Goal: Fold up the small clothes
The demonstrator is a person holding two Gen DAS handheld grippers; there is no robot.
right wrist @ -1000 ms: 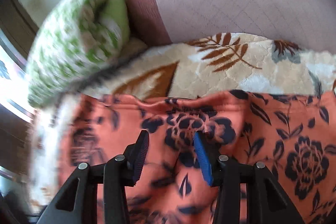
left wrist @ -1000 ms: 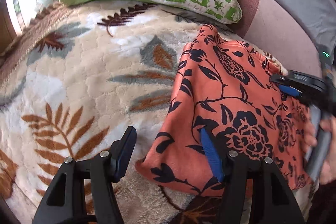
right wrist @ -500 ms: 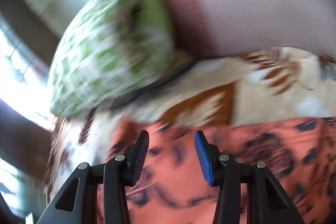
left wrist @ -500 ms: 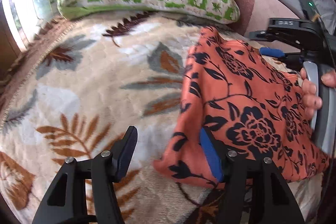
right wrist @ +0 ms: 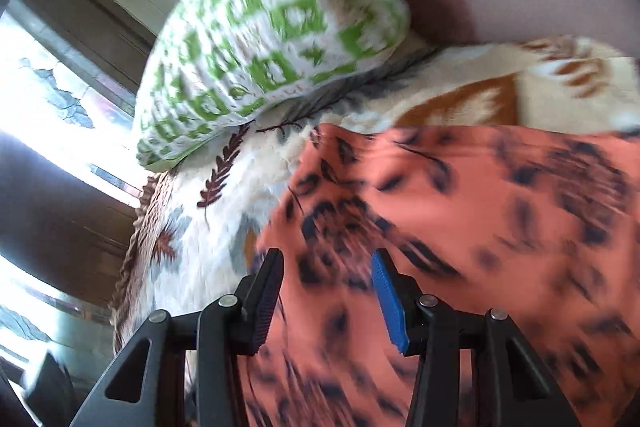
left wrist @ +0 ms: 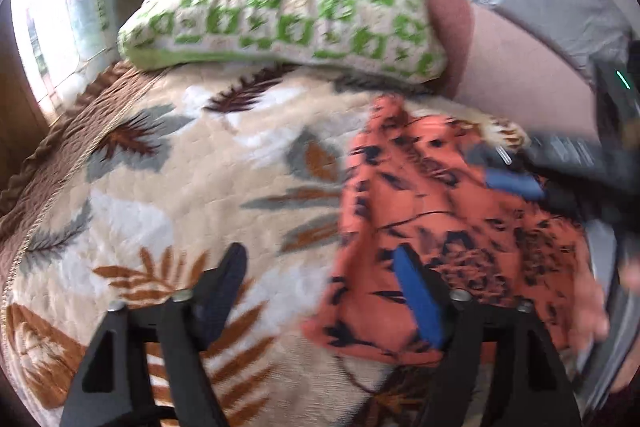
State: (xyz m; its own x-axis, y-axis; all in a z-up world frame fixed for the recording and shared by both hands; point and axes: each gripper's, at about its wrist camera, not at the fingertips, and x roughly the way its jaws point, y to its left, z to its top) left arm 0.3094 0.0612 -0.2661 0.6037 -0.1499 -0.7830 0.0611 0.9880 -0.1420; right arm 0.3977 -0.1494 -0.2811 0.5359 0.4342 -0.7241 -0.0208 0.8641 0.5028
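Note:
An orange garment with a black flower print (left wrist: 440,227) lies folded on a cream leaf-patterned blanket (left wrist: 180,187). My left gripper (left wrist: 320,287) is open and empty just above the garment's near left corner, its right finger over the cloth. The right gripper (left wrist: 516,183) shows in the left wrist view over the garment's far right part. In the right wrist view the right gripper (right wrist: 326,287) is open and empty above the garment (right wrist: 480,227), near its left edge. Both views are blurred by motion.
A green and white patterned pillow (left wrist: 288,11) lies at the far end of the blanket, also seen in the right wrist view (right wrist: 272,39). A pinkish-brown cushion (left wrist: 520,75) stands behind the garment. A bright window (right wrist: 48,115) is at the left. The blanket's brown border (left wrist: 60,147) runs along the left.
The right gripper has swung left across the garment and now looks at its left edge and the pillow. The left gripper has drawn back slightly. Both stay open.

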